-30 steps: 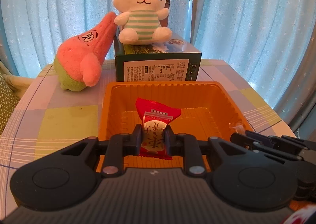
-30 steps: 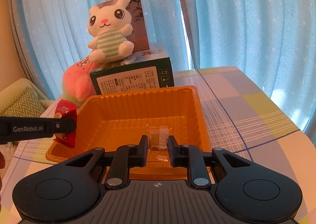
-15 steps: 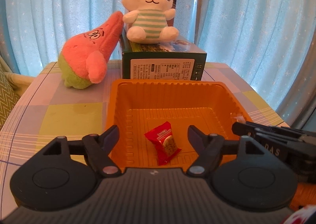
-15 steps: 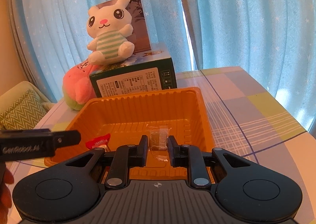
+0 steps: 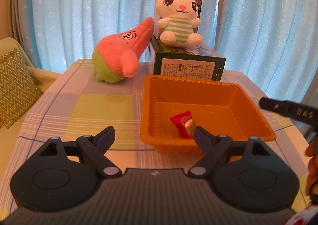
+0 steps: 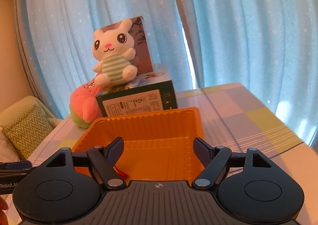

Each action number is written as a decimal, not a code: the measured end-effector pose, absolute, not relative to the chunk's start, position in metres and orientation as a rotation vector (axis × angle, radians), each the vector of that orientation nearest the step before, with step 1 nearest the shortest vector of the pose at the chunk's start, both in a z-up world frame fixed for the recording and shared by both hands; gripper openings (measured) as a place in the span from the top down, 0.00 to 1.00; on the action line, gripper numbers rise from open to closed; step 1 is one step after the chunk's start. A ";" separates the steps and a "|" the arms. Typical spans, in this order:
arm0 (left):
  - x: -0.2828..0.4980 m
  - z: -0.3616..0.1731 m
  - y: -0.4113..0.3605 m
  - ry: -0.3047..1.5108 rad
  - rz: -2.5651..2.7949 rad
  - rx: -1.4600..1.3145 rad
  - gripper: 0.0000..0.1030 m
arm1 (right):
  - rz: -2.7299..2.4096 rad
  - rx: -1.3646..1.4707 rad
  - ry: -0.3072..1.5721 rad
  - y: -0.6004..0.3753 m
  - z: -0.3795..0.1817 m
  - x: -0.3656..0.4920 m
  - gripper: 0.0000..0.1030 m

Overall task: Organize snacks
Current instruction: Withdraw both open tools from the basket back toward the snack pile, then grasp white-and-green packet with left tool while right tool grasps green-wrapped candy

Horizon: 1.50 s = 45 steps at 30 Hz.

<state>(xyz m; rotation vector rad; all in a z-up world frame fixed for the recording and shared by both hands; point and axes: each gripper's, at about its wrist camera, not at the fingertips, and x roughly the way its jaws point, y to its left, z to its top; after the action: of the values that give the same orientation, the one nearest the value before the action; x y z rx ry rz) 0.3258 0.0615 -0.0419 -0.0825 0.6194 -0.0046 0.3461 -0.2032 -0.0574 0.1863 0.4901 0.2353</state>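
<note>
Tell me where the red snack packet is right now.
In the left wrist view, the red snack packet lies on the floor of the orange tray, near its front wall, just ahead of the open left gripper.

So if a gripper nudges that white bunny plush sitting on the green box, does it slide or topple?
Probably topples. The white bunny plush sits upright high on the green box, its head big for its seated base. It looks soft and light, so it would likely squash before sliding. The tall carton behind may stop a backward fall.
</note>
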 end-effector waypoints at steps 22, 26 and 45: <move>0.124 -0.029 0.058 0.724 0.032 -0.141 0.14 | 0.125 0.167 0.618 -0.238 -0.037 0.098 0.26; 0.098 -0.033 0.058 0.745 0.048 -0.144 0.13 | 0.122 0.162 0.650 -0.241 -0.044 0.065 0.26; 0.079 -0.043 0.031 0.786 0.037 -0.119 0.13 | 0.087 0.173 0.687 -0.249 -0.057 0.051 0.26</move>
<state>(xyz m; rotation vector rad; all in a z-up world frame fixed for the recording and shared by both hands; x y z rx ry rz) 0.0792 0.0308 -0.0426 -0.1185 0.7861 0.0370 0.0505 -0.2492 -0.0567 0.1728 0.6869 0.0866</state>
